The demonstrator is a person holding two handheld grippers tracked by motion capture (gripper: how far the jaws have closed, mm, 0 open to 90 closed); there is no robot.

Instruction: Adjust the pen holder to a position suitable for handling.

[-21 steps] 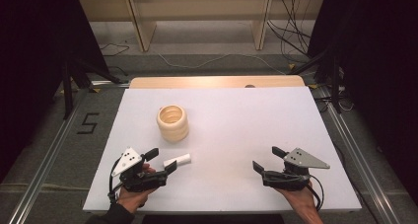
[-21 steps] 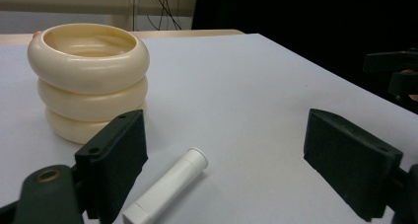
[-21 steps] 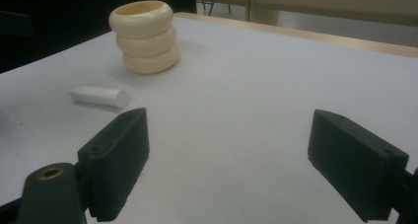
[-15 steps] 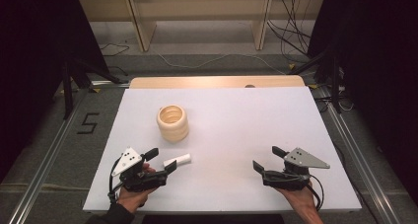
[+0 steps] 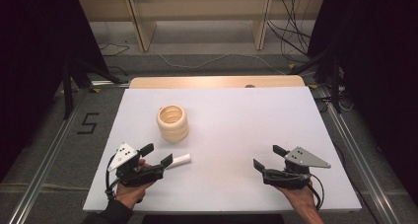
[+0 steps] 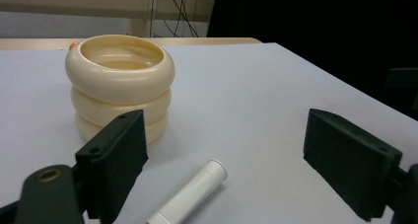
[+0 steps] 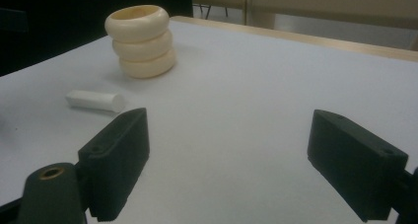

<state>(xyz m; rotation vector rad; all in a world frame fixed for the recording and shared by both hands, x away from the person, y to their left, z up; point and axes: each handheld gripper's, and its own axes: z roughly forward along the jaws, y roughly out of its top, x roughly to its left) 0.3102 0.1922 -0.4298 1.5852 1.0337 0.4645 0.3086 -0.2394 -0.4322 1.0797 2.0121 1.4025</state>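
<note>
The left gripper (image 5: 157, 156) rests low on the white table (image 5: 246, 120), jaws spread wide and empty, with the small white plastic cylinder (image 6: 190, 197) lying on its side just ahead between them. Being round, it may roll off if one jaw touches first, possibly toward the nearby stack of three cream-coloured rings (image 6: 120, 83). The right gripper (image 5: 266, 157) also hangs open, well apart.

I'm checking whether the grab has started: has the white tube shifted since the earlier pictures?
No. The white tube lies in the same spot below the stack of cream rings, just ahead of the open left gripper.
</note>
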